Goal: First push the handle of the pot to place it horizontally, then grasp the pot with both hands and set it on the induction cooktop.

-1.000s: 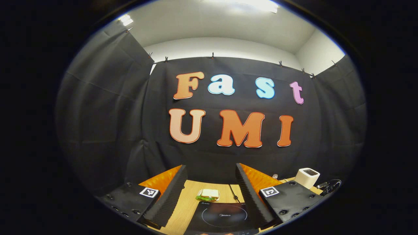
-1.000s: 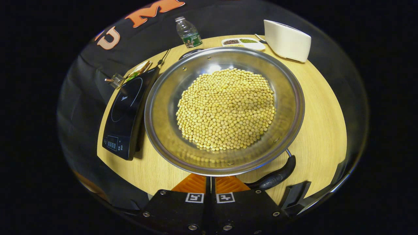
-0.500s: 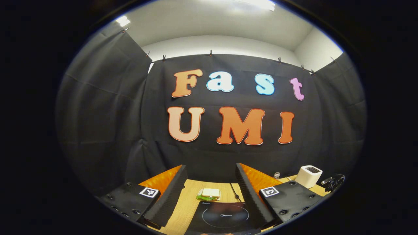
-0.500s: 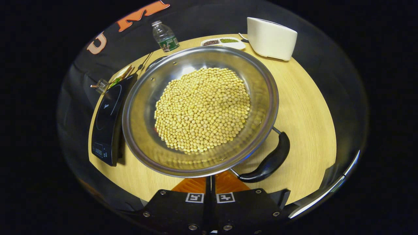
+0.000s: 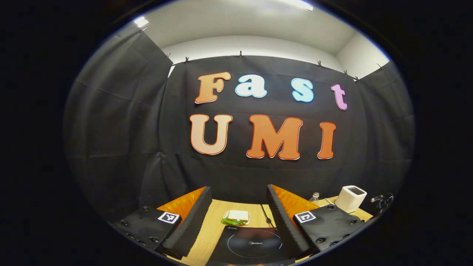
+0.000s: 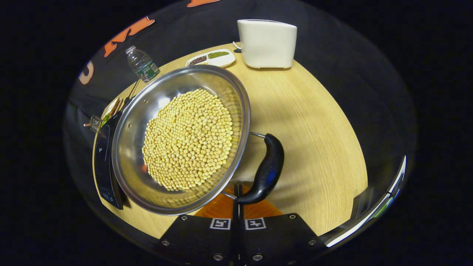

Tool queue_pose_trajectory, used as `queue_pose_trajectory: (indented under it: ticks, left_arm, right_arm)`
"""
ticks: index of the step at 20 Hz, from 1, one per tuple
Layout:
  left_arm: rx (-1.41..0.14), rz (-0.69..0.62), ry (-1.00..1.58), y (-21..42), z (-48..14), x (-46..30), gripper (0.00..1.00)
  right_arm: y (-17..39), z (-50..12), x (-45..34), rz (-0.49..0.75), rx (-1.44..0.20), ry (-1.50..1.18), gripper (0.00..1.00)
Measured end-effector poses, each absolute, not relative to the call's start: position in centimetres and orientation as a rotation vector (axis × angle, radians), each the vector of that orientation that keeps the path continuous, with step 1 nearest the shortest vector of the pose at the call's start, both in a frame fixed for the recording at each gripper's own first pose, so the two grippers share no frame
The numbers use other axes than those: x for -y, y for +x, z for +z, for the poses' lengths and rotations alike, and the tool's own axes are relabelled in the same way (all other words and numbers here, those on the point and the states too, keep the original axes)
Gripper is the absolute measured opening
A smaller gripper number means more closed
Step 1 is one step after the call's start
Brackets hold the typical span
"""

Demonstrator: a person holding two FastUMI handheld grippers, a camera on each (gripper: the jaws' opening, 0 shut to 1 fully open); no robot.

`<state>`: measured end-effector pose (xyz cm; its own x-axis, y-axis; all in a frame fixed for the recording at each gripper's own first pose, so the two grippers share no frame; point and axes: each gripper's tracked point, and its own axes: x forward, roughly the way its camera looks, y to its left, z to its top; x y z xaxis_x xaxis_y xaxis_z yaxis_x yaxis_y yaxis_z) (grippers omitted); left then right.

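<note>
Wooden table (image 6: 314, 122), pot (image 6: 181, 140) handle (image 6: 268, 170) touching right gripper (image 6: 238, 199) closed jaws, left gripper (image 5: 238, 218) jaws apart.

A cloth-walled recording booth: black drapes (image 5: 118, 122) clipped up around a wooden table (image 6: 314, 122) of kitchenware.

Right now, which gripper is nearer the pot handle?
Right. The right gripper, shut, sits at the handle. The left gripper, open, hangs above the cooktop.
</note>
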<state>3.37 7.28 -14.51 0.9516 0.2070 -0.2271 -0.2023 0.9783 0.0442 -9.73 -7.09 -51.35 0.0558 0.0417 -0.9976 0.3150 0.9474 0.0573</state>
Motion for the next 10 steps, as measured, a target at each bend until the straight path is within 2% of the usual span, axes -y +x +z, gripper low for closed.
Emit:
queue_pose_trajectory:
  ticks: [10]
  left_arm:
    - [-0.271, 0.204, 0.032, 3.9, -16.0, -6.5, 0.98]
  right_arm:
    - [-6.2, -52.0, 10.0, -0.289, -1.480, 0.350, 0.00]
